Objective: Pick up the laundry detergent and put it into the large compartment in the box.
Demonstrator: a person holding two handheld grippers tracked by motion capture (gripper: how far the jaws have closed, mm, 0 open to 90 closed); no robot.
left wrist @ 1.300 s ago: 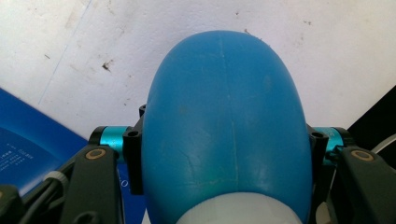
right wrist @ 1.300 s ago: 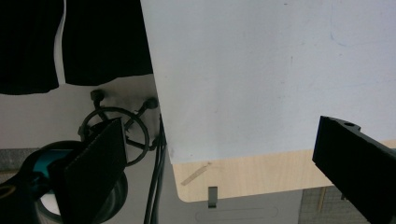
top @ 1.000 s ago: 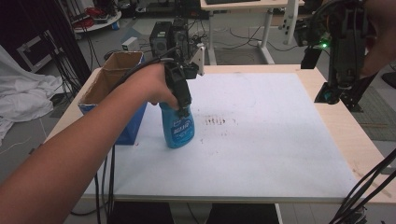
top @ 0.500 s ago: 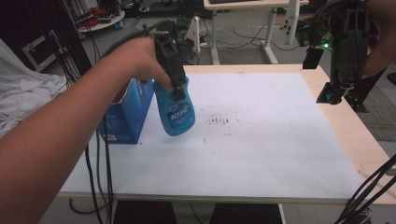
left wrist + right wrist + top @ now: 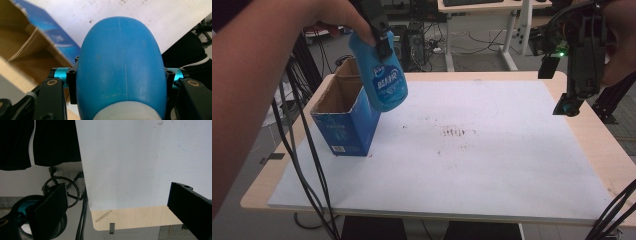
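Since the earlier frame, you have raised the blue bottle [image 5: 384,75] well clear of the white mat [image 5: 472,150]; it hangs tilted above the open blue box [image 5: 344,122]. Your left gripper [image 5: 379,37] clamps it on both sides. Your right gripper [image 5: 569,107] hovers off the mat's far right corner, jaws spread, empty.

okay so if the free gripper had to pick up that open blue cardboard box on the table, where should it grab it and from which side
Best bet: pinch one wall of the blue box at its open top rim, coming straight down from above. The box stands upright with its mouth open and flaps up, so a thin cardboard edge is exposed for the jaws. The right gripper is open and free; the left gripper already holds the blue bottle above the box.
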